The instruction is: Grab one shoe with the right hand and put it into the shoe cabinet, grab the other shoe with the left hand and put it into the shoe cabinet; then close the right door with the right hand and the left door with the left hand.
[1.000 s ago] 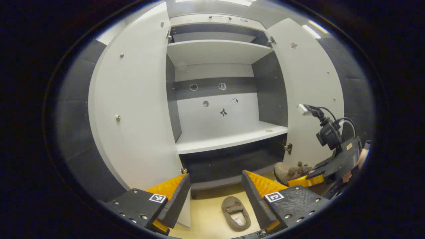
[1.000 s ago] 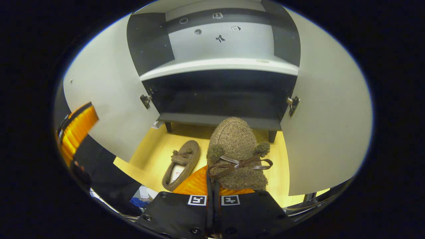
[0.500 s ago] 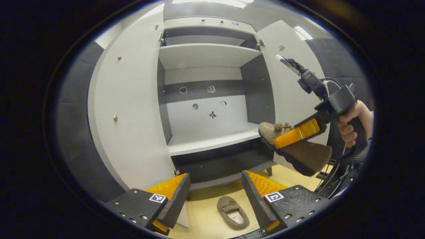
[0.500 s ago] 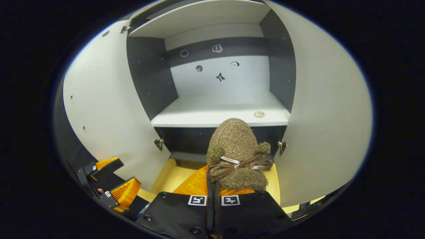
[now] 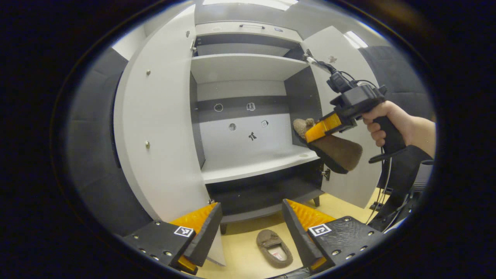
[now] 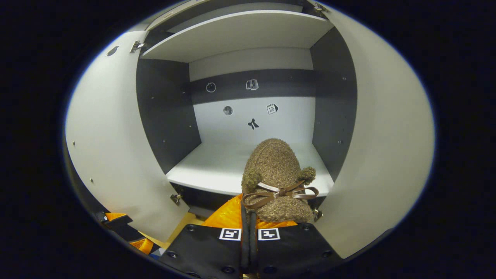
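Now the right hand-held gripper (image 6: 250, 232) grips a shoe (image 6: 276, 178); the left (image 5: 252, 228) gapes.

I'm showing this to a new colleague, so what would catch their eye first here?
The fuzzy brown shoe gripped in the right claw, held up before the open cabinet's middle shelf. Next, the other shoe lying on the floor, between the open left claw's fingers.

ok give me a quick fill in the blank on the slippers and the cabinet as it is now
1. The right gripper is shut on a fuzzy brown ____ with a ribbon bow.
2. The other brown slipper lies on the yellow ____.
3. Both white cabinet doors stand ____.
4. The left gripper is ____.

Missing words: slipper; floor; open; open
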Tool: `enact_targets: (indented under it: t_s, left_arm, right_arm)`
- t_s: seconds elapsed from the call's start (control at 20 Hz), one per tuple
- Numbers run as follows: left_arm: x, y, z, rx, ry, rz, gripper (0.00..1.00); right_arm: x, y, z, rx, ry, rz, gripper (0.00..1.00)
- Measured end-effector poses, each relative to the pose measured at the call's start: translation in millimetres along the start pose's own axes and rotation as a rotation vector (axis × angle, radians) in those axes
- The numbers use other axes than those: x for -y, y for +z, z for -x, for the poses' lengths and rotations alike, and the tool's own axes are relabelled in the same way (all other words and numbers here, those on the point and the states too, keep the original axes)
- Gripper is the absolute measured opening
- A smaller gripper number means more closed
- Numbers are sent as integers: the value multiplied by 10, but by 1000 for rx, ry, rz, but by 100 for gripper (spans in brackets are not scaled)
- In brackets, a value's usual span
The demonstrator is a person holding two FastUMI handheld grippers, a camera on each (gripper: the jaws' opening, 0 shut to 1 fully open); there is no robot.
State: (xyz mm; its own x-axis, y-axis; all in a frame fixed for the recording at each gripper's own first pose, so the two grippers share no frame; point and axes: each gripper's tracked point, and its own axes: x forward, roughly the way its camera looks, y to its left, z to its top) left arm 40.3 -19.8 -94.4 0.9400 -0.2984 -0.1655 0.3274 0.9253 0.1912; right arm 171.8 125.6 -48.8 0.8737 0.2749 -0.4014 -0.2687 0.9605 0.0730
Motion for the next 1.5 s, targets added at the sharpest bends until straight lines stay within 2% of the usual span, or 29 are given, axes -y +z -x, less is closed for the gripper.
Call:
enact_targets:
  t_s: [0.1,0.25,0.4,0.55,0.8,1.15,1.25,1.4,1.45,1.5]
  left_arm:
    - [-67,-13,-76,-7,36,-8,91]
    - [-57,-119,-249,-39,90,43,91]
    - [-48,-94,-341,-50,140,82,91]
    - [-82,-75,-279,-66,179,65,91]
    - [-218,-59,-206,-97,269,56,91]
    - [-219,-123,-52,-127,342,79,91]
    - [-212,-116,-26,-127,353,77,91]
    - [-162,-193,15,-145,355,84,91]
    - [-142,-202,22,-151,351,85,91]
    - [-125,-211,37,-153,348,84,95]
  right_arm:
    - [15,224,-229,28,21,-1,2]
    - [83,513,-596,60,36,-7,2]
    - [193,696,-965,70,29,1,2]
    - [319,806,-1267,63,17,15,2]
    - [473,774,-1769,26,-8,6,1]
    - [405,636,-2053,-10,2,21,2]
    - [401,574,-2113,-35,-16,11,13]
    - [238,415,-2155,-95,21,-25,15]
    - [220,415,-2136,-92,14,-23,27]
    - [190,437,-2130,-85,21,-13,28]
